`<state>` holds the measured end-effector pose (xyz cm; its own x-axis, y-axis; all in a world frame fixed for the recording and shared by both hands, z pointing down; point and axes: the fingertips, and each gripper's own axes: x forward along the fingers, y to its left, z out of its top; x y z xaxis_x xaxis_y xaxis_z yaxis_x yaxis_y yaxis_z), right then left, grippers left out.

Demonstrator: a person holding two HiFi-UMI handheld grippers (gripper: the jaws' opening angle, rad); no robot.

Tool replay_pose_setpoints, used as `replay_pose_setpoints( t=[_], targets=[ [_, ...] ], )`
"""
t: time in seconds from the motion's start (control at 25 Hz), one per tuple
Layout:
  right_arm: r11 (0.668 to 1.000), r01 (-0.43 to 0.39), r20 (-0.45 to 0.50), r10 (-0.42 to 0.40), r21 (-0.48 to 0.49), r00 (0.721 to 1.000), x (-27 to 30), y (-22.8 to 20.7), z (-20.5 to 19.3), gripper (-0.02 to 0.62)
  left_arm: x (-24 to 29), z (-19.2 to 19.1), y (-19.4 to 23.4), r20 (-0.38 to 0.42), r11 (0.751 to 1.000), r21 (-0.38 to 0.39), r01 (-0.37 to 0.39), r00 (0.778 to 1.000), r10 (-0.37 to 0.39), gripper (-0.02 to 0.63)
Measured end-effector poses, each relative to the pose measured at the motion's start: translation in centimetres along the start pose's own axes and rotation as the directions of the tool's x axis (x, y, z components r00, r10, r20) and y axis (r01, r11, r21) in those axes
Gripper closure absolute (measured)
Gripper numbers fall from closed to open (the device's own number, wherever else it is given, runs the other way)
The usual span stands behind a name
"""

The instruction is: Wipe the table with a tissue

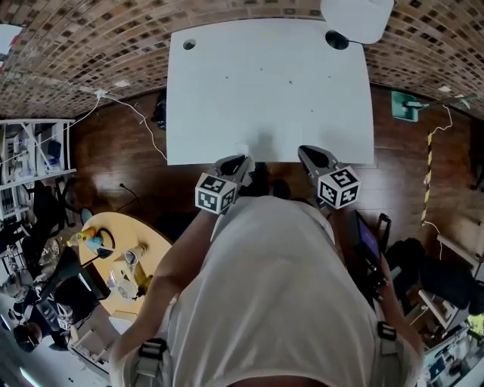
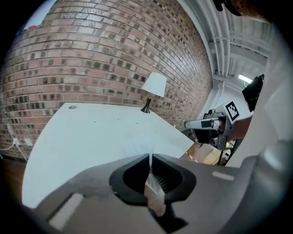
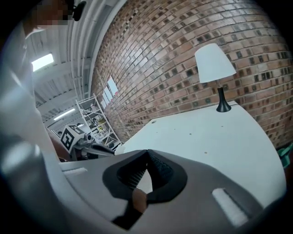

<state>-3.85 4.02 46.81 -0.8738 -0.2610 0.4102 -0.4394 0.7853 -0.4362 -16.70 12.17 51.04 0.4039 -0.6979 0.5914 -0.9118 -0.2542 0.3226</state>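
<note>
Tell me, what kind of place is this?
Likely a lab or workshop in a converted industrial space: a bare brick wall, exposed ceiling pipes, metal shelving crowded with gear, and a plain white table with a lamp.

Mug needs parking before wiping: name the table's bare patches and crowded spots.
The table is bare from the cable hole across to the lamp in the far right corner. Crowded only at the near edge: left tool with the tissue, right tool.
</note>
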Motion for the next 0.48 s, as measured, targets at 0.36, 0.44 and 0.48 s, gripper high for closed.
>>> replay_pose_setpoints(
  t=[0.36,0.44,0.48],
  targets=[
    [0.985,0.16,0.047,-0.158,-0.059,0.986,1.5,-0.3,4.5,0.588,3.5,3.9,1.0,-0.054,0.968,0.079,0.238,0.971,-0.234,0.583],
    [0.979,0.193,0.054,-0.189,-0.072,0.98,1.3,-0.6,4.9,0.588,4.3,4.5,1.2,-0.064,0.96,0.094,0.264,0.964,-0.259,0.584],
    [0.975,0.212,0.057,-0.208,-0.071,0.976,1.1,-1.0,4.9,0.588,4.7,4.8,1.3,-0.068,0.955,0.102,0.277,0.96,-0.271,0.584]
  ],
)
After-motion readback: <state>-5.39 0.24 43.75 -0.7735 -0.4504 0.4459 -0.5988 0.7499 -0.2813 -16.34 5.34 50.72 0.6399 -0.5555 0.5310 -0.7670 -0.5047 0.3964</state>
